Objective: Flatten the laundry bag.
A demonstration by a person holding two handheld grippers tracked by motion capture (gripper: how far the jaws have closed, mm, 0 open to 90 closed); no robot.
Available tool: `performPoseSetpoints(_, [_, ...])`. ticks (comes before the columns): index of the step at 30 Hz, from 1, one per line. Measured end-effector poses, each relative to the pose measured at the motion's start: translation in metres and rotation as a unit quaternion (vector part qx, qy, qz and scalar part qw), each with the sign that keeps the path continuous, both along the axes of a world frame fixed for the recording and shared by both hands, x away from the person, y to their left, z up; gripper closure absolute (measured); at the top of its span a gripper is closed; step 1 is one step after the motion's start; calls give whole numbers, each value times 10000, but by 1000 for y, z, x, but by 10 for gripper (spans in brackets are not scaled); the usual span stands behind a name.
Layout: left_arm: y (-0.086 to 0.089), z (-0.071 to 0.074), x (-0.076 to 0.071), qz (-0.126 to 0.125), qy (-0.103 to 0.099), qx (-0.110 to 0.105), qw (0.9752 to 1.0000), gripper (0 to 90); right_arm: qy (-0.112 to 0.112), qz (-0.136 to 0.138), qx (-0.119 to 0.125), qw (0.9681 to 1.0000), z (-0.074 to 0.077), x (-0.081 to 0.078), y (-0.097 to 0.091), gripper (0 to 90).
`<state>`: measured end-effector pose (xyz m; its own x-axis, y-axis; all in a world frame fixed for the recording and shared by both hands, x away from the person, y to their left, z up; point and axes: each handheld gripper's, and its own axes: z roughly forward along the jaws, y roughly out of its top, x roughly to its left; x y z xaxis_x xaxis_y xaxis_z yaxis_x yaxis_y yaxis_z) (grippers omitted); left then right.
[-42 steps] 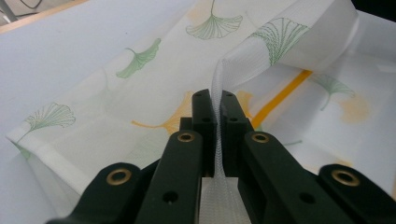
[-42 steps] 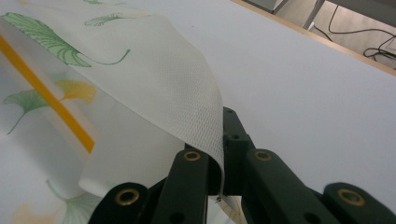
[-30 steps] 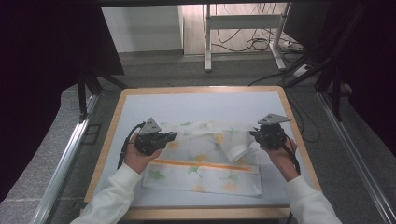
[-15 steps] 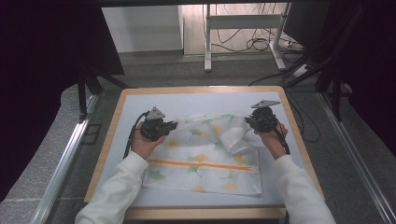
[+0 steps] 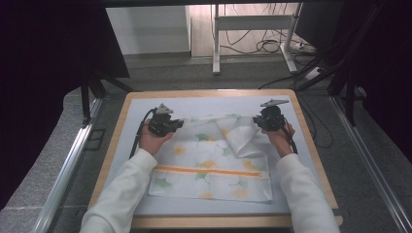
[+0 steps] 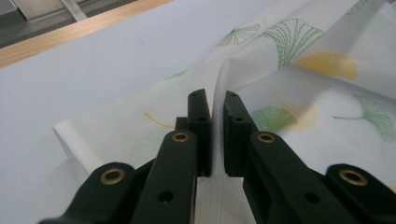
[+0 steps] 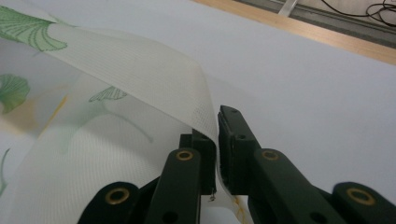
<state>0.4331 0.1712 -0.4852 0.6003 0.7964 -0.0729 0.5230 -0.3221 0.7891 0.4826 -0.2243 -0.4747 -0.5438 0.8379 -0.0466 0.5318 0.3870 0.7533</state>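
One printed cloth point(image 5: 209, 167), two grippers, left point(image 5: 167, 125) and right point(image 5: 262, 122), one bench point(image 5: 311, 145), one orange stripe point(image 5: 209, 171).

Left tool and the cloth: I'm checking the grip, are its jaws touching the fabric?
Touching. The left gripper view shows the left tool with both jaws pressed on the cloth edge.

The cloth point(image 5: 209, 165) is thin, soft and woven like a fine net. The table point(image 5: 311, 145) has a smooth wooden edge and a matt, pale top. Both grippers look like matt black plastic.
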Motion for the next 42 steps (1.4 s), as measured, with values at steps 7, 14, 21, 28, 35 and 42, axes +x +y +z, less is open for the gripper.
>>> performPoseSetpoints(7, [-1,2,25,227,-63,18,9997,741,-98,-510,-114,9986,-2,25,0,563])
performPoseSetpoints(14, [13,30,19,407,-446,-353,9975,460,-379,-692,68,9969,25,28,-2,351])
performPoseSetpoints(21, [17,44,-13,161,-529,-441,9975,317,-388,-523,272,9975,47,16,-3,274])
performPoseSetpoints(28, [1,31,-58,-294,-437,-167,9985,321,-379,-95,465,9982,51,-21,3,267])
performPoseSetpoints(35, [-13,3,-88,-540,-245,113,9982,310,-137,268,429,9986,30,-58,6,274])
performPoseSetpoints(42, [-9,-23,-100,-515,29,313,9982,306,174,629,387,9971,0,-97,3,284])
